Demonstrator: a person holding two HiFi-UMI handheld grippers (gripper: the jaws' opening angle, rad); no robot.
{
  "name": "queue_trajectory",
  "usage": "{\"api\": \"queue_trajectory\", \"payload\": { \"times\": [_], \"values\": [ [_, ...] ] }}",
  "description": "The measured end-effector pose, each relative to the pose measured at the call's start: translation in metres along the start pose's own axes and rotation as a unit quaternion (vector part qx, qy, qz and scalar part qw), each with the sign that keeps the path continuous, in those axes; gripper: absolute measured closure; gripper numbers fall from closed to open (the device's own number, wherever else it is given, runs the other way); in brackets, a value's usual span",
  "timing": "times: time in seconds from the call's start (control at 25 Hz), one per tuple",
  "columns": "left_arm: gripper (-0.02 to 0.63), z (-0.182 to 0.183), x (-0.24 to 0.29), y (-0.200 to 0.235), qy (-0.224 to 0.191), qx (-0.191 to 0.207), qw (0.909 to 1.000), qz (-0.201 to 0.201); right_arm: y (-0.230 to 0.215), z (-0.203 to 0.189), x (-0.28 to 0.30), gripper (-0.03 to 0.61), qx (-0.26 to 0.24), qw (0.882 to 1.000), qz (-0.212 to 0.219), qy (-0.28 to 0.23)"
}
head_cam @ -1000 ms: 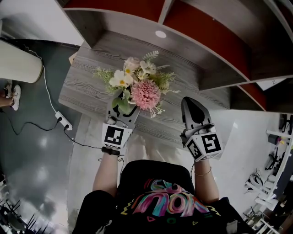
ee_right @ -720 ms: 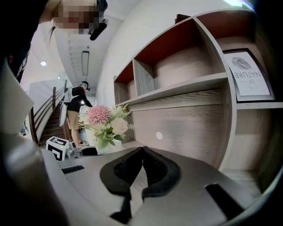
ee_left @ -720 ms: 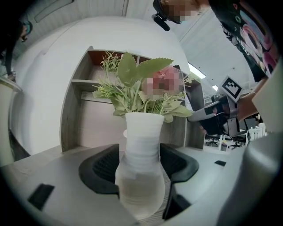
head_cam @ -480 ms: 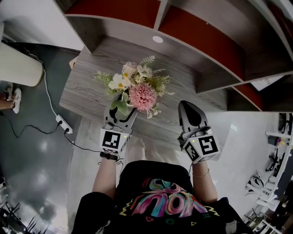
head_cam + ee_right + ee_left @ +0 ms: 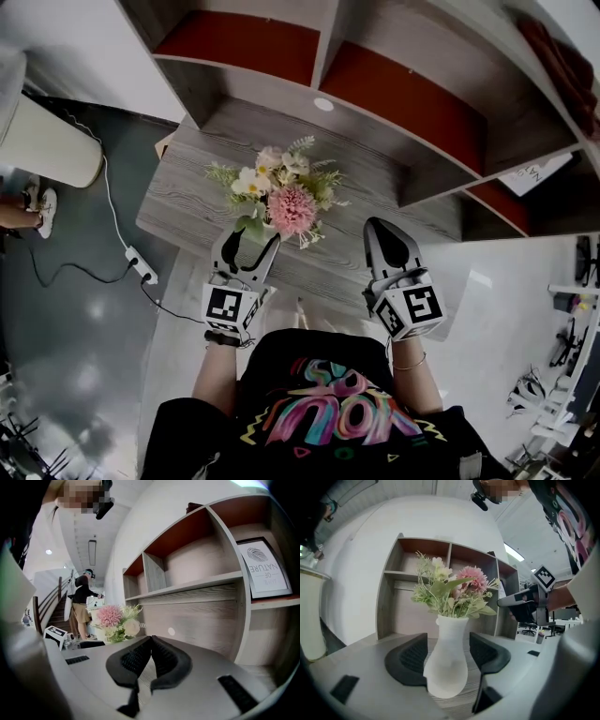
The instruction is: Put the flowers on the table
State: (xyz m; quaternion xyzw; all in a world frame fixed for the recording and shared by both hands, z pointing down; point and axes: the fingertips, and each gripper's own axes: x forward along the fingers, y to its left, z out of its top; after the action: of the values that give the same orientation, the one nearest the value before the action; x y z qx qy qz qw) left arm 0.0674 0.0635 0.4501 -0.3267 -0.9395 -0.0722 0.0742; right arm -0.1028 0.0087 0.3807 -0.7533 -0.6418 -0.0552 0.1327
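A bouquet of pink, cream and white artificial flowers in a matte white bulbous vase stands on the grey wood-grain table, in front of a grey shelf unit with red-brown back panels. The left gripper has its dark ribbed jaws spread to either side of the vase's belly, apparently no longer bearing its weight. The placing looks all but done.

The right gripper hangs over the table edge with its jaws pressed together on nothing, seemingly kept clear as a spare.

From the head view the blossoms cover most of the vase. In the left gripper view the gripper body cuts off its foot, and whether the left pad brushes the vase cannot be made out.
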Motion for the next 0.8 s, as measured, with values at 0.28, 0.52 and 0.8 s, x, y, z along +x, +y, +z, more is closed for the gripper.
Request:
{"api": "queue_trajectory", "payload": {
  "times": [0.28,0.52,0.8],
  "values": [
    [0.342,0.019,-0.018,-0.007,-0.001,-0.014,0.9999,-0.001,0.005,0.015,-0.006,0.563,-0.007,1.000,0.019,-0.015],
    [0.419,0.043,-0.040,-0.012,-0.011,-0.017,0.9998,0.005,0.001,0.035,-0.016,0.563,-0.017,0.999,0.025,-0.031],
    [0.504,0.078,-0.049,-0.016,-0.048,-0.020,0.9983,0.026,-0.008,0.055,-0.026,0.563,-0.032,0.998,0.022,-0.052]
  ]
}}
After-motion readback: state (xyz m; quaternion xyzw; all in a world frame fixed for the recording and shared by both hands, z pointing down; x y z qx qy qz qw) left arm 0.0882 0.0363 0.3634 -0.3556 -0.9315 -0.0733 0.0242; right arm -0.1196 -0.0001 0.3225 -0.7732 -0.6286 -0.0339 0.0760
